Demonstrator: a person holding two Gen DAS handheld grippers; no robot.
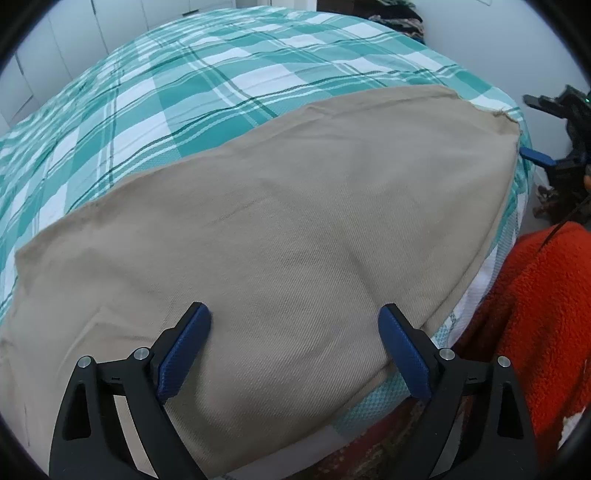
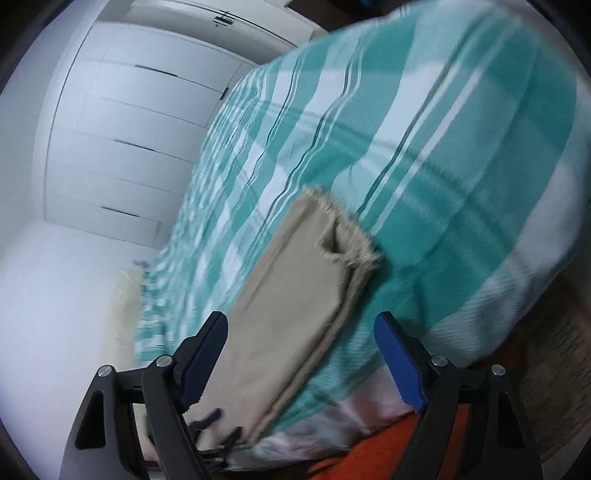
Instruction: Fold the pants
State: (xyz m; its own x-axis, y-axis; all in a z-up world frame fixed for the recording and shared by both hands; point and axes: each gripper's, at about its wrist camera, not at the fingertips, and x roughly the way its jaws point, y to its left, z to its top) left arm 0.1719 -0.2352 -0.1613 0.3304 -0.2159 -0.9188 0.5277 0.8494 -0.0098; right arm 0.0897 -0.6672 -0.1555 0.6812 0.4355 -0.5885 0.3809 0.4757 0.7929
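Note:
Beige pants (image 1: 280, 236) lie folded flat on a bed with a teal and white checked cover (image 1: 207, 85), along its near edge. Their frayed hem end (image 1: 504, 116) reaches the right corner. My left gripper (image 1: 295, 325) hovers over the pants near the bed's edge, jaws open, nothing between the blue pads. In the right wrist view the pants (image 2: 295, 295) run away from me, frayed hems (image 2: 354, 243) at the far end. My right gripper (image 2: 301, 332) stands open near them, pads not touching the cloth. It also shows as the right gripper (image 1: 532, 127) beyond the hem corner.
An orange fuzzy cloth (image 1: 535, 314) hangs below the bed's right side. White cupboard doors (image 2: 122, 140) stand beyond the bed. Dark clothes (image 1: 391, 14) are piled at the far corner. The right wrist view is blurred.

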